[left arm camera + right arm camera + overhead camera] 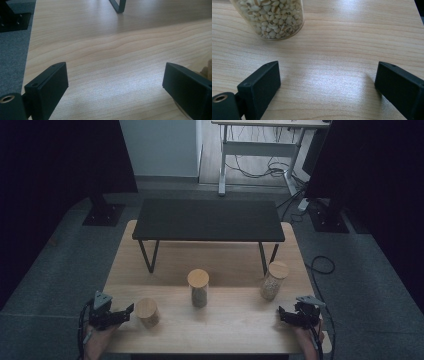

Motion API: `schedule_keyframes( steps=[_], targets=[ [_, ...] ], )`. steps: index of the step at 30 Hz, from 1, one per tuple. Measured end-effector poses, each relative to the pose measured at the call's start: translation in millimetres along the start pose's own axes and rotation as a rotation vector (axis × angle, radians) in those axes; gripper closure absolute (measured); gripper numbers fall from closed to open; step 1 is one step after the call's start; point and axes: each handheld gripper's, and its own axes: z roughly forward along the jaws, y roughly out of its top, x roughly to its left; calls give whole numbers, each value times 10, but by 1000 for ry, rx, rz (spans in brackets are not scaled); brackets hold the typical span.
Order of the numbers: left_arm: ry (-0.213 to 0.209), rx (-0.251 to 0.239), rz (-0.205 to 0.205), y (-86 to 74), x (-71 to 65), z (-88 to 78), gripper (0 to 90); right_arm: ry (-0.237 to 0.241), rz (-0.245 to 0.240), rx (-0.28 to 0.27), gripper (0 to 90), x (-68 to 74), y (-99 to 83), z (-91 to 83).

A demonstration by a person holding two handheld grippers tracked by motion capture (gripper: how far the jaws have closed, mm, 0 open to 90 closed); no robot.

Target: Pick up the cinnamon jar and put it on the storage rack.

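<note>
Three glass jars with wooden lids stand on the wooden table [225, 320]: a short jar [148, 312] at the left, a taller jar [198, 288] in the middle, and a grain-filled jar [274, 280] at the right. My left gripper [127, 312] lies low at the front left, open, just left of the short jar, whose edge [207, 71] peeks past one jaw. Bare wood shows between the left gripper's [116, 75] jaws. My right gripper [283, 313] is open at the front right, a little short of the grain jar [268, 18]. The right gripper's [328, 75] jaws hold nothing.
A low black shelf [207, 220] on thin legs spans the back of the table; one leg [118, 6] appears in the left gripper view. Black stands and cables sit on the grey floor [45, 270] around the table. A desk frame [260, 147] stands far behind.
</note>
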Motion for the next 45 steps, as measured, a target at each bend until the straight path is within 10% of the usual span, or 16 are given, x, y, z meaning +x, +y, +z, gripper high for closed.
schedule_keyframes(
  steps=[45],
  targets=[
    [-17,-93,14,131,-104,-283,63,0,0,0,58,0,0,0]
  ],
)
